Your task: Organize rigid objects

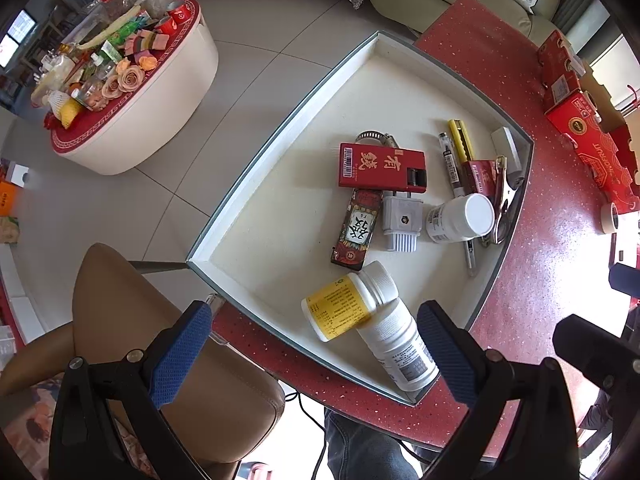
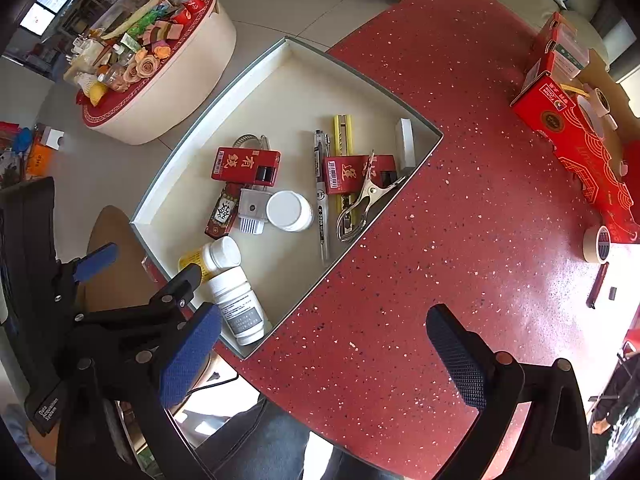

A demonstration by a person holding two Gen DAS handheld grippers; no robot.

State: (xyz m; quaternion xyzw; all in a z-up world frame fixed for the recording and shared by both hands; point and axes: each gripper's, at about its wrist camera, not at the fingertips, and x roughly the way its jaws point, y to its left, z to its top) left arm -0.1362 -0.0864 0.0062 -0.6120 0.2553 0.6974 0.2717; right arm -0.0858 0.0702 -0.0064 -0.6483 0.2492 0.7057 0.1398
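A white shallow box tray (image 1: 248,208) (image 2: 188,152) on the red table (image 2: 460,200) holds several small items: a yellow-label bottle (image 1: 340,308) (image 2: 200,260), a white bottle lying down (image 1: 400,344) (image 2: 240,308), an upright white bottle (image 1: 460,216) (image 2: 290,210), red card boxes (image 1: 380,166) (image 2: 246,166), a pen (image 2: 322,200), a yellow cutter (image 2: 343,132) and a metal clip (image 2: 364,204). My left gripper (image 1: 316,352) is open and empty above the tray's near edge. My right gripper (image 2: 324,356) is open and empty over bare table, right of the tray.
Red gift boxes (image 2: 580,132) and tape rolls (image 2: 596,244) sit along the table's right side. A round white stand (image 1: 140,92) piled with flowers and bottles is on the floor at left. A tan chair (image 1: 160,340) stands under the left gripper.
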